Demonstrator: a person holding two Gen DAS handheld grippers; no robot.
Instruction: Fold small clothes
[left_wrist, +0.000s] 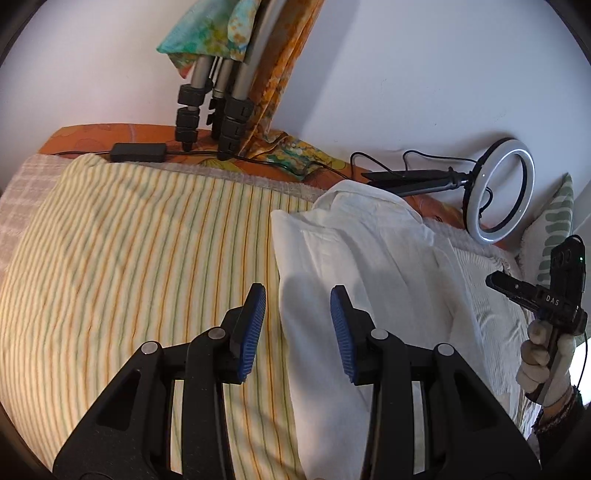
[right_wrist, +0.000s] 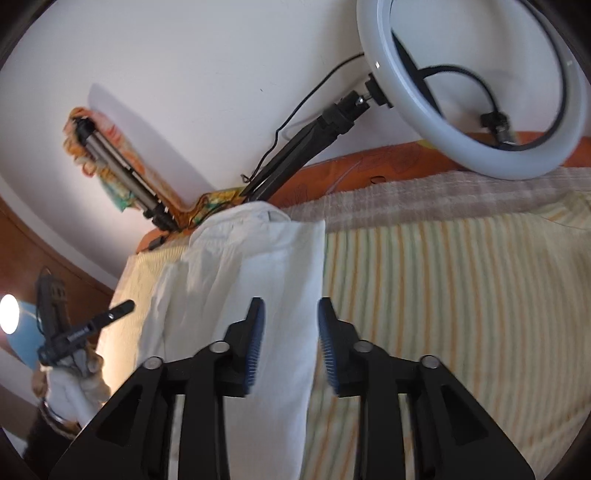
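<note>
1. Fabric first: the white garment (left_wrist: 354, 258) lies flat on the striped bedsheet (left_wrist: 129, 240), already narrowed into a long panel with its sides turned in, collar end toward 12 o'clock by the orange headboard strip (left_wrist: 110, 134).

2. Your left gripper (left_wrist: 298, 325) hangs over the garment's left long edge, blue pads well apart, nothing between them. That edge runs right between the fingers in the left wrist view.

3. Your right gripper (right_wrist: 291, 332) sits just as wide open and just as empty, straddling the garment's right long edge, with bare sheet out at 3 o'clock.

4. Handling, as I read it: thin, light, limp cloth. It likely sags and unfolds if you lift from one point, and a shallow pinch may catch only the top layer.

5. Take hold at the two corners of the hem end, at 6 o'clock, biting all layers, one gripper per corner.

6. Watch the ring light (right_wrist: 480, 96) and its stand (right_wrist: 295, 147) at 1 o'clock beyond the collar, and the tripod legs (left_wrist: 218, 107) against the wall; they look close to the garment's top.
</note>
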